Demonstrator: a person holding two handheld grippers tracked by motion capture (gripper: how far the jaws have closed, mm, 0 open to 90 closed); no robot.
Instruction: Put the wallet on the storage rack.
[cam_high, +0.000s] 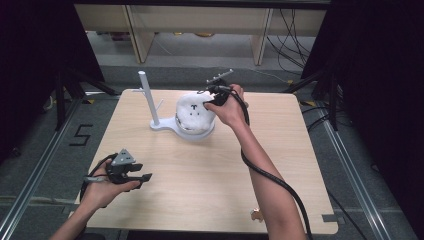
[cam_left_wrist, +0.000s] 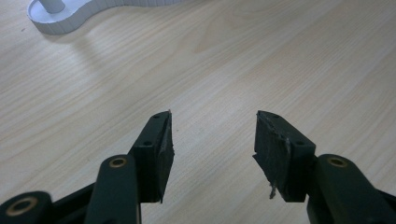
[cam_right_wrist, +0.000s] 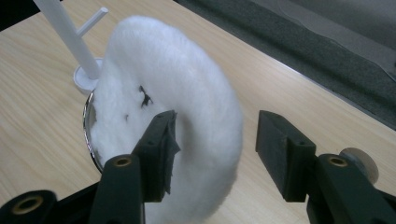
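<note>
The right hand-held gripper (cam_right_wrist: 212, 140) is held wide open around a fluffy white hat (cam_right_wrist: 177, 121); the left hand-held gripper (cam_left_wrist: 212, 140) is held open, empty, above the worktop (cam_left_wrist: 233, 56).

Grippers: two, the left gripper (cam_high: 145, 177) at 8 o'clock on the table (cam_high: 210, 190), the right gripper (cam_high: 209, 96) at 12 o'clock.
White fluffy hat (cam_high: 195, 114): one, at 12 o'clock.
White stand (cam_high: 152, 107) with a post: one, at 11 o'clock, bearing one side peg (cam_high: 159, 105).
Small object (cam_high: 257, 215) at the table's near edge, 5 o'clock: one, too small to tell.
</note>
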